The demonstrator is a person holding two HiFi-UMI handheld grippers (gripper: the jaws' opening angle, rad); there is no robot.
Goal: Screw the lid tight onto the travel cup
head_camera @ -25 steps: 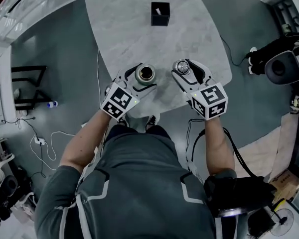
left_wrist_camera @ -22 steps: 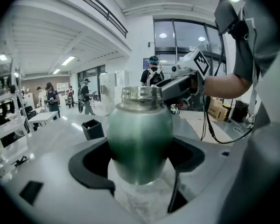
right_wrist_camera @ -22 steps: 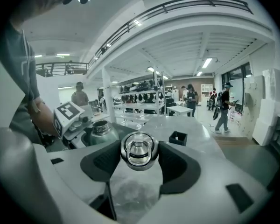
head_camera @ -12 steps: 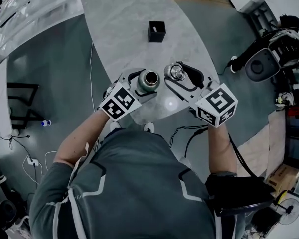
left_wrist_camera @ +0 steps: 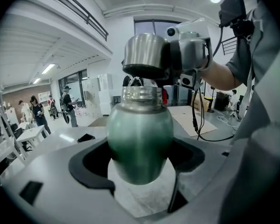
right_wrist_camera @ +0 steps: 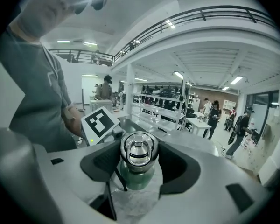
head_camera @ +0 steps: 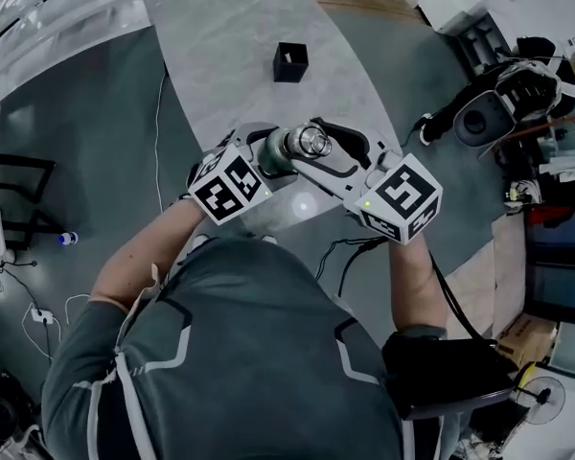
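Cup: travel cup (left_wrist_camera: 139, 139) stands upright, squeezed tight by the left gripper (left_wrist_camera: 140, 164), so its open mouth faces up and stays steady.
Lid: shiny lid (left_wrist_camera: 147, 55) sits just over that mouth, pinched by the right gripper (right_wrist_camera: 139, 158). Bare threads show under it, so I think it needs turning down.
Table: table (head_camera: 220, 46) lies below both grippers.
Box: small black box (head_camera: 289, 62) sits far back, well apart.
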